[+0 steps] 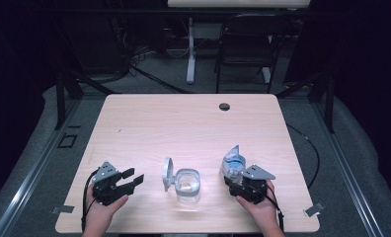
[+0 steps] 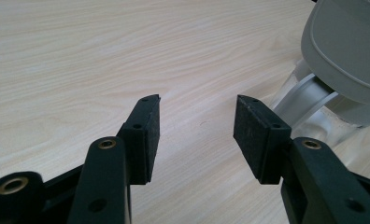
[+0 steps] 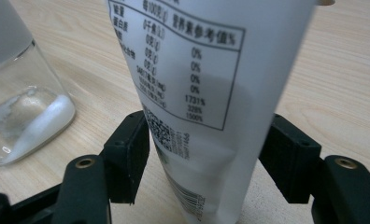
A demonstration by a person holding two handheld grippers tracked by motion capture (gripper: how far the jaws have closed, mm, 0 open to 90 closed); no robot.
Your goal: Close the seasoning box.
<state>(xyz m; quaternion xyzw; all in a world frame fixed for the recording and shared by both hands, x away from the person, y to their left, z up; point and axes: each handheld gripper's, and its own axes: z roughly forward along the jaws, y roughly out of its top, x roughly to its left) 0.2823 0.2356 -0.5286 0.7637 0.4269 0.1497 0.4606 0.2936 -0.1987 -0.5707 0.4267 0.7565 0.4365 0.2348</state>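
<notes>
Left gripper: I see my left gripper [image 1: 132, 178] low over the pale wood-grain table [image 1: 183, 118], jaws apart and empty, black pads pointing toward the jar.
Jar: the clear, square-shouldered plastic jar [image 1: 188, 185] stands near the front edge between my two grippers, its grey hinged flip lid [image 1: 168, 174] swung open to its left; in the right gripper view a thin layer of white granules [image 3: 38, 123] lies at the bottom.
Pouch: the white, blue-printed soft pouch [image 1: 233, 163] stands upright just right of the jar; its smooth back panel [image 3: 206, 84] carries a printed table and barcode.
Right gripper: my right gripper [image 1: 237, 177] has its jaws either side of the pouch; the left pad looks to touch it, but a gap shows at the right pad, so I cannot tell if the grip is closed.
Progress: I judge the jar is opened and barely filled; lifting, tipping and pouring from the pouch remains, then closing the lid.
</notes>
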